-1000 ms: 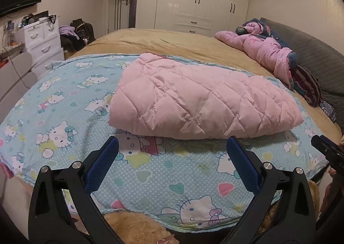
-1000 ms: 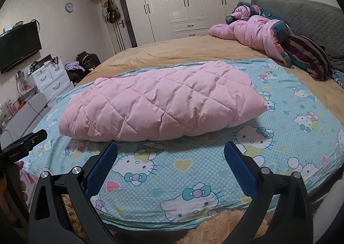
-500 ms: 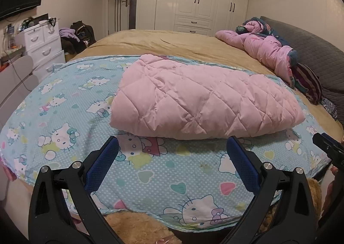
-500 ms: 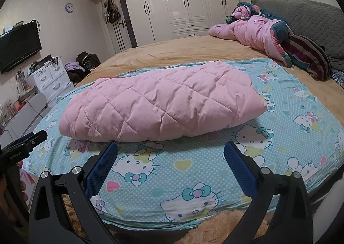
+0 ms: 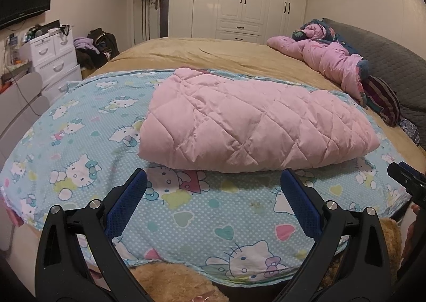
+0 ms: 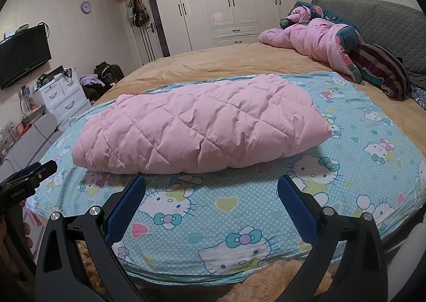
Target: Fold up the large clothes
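From our left wrist, the pink quilted coat (image 5: 253,126) lies folded in a compact bundle on the cartoon-cat sheet (image 5: 87,147); folding looks nearly done. Left gripper (image 5: 213,195) spread wide, empty. From our right wrist, right gripper (image 6: 211,197) also gapes, touching nothing, short of the coat.

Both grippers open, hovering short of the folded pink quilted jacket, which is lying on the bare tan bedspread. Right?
One error: the folded pink quilted jacket lies on the blue Hello Kitty sheet, which is spread over the tan bedspread. The left wrist view shows it. The left gripper and right gripper are open, short of the jacket.
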`<state>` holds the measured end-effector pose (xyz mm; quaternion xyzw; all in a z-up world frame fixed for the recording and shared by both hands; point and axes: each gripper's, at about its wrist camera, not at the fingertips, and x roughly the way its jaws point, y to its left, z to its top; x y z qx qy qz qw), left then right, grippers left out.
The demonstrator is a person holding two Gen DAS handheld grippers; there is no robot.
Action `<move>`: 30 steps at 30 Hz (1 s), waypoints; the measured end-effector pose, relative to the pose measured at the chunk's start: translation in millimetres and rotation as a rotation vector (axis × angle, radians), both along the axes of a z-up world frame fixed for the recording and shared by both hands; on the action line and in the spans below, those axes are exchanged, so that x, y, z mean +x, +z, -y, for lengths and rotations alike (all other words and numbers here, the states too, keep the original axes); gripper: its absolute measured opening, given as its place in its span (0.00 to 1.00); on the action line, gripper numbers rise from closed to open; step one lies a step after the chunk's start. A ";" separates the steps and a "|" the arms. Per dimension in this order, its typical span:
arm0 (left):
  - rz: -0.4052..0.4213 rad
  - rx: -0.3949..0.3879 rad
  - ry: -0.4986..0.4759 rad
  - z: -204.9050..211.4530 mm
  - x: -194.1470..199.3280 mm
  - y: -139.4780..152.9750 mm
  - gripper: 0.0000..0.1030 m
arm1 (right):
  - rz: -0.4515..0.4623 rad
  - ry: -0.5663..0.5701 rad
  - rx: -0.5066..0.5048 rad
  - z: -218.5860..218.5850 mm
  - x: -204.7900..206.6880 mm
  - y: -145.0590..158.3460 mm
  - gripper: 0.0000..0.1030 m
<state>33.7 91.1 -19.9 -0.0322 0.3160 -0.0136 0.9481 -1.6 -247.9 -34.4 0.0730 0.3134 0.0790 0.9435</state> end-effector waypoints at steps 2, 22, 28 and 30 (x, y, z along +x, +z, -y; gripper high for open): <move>-0.002 0.000 -0.001 0.9 0.2 0.0 0.91 | 0.001 -0.001 -0.002 -0.3 -0.3 -0.2 0.96; -0.002 0.004 -0.009 -6.9 -0.4 0.0 0.91 | 0.001 -0.004 -0.008 0.8 -1.2 -0.7 0.96; -0.010 0.010 -0.004 -4.5 -0.5 -2.2 0.91 | -0.005 -0.013 -0.015 3.7 -3.0 -2.3 0.96; -0.027 -0.016 -0.013 -5.8 0.0 -5.2 0.91 | -0.010 -0.022 -0.015 6.8 -3.8 -3.5 0.96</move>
